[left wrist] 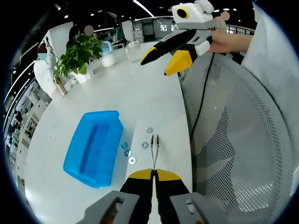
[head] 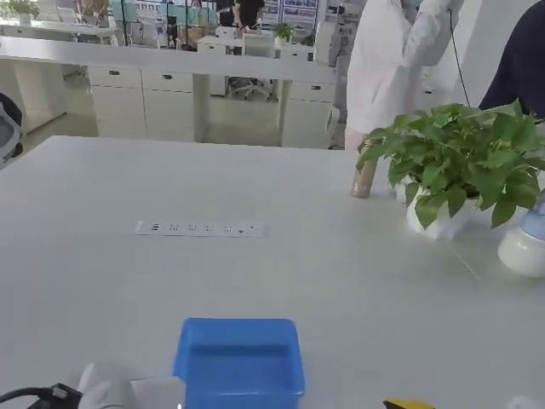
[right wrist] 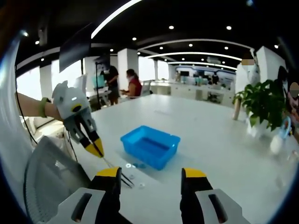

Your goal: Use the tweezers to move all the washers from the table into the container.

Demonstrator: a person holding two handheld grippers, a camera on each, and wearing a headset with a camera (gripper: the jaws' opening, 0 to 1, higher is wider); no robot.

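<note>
Left gripper [left wrist: 154,174] fingers clamp slim metal tweezers [left wrist: 154,148], small silver washers [left wrist: 145,145] just ahead; right gripper [right wrist: 153,175] fingers spread wide, empty.

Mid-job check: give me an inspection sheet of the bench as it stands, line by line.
Surface: white table, no spill seen.
Job's things: blue container, no washers seen inside; several washers on the table beside it; tweezers, tips among them.
Clutter: power strip, potted plant, white bottle.
Grippers: left gripper shut on the tweezers; right gripper open, empty.
Cables: black cable hangs from the right gripper, in front of a mesh chair.
Surroundings: open office; person in a white coat beyond the table.
</note>
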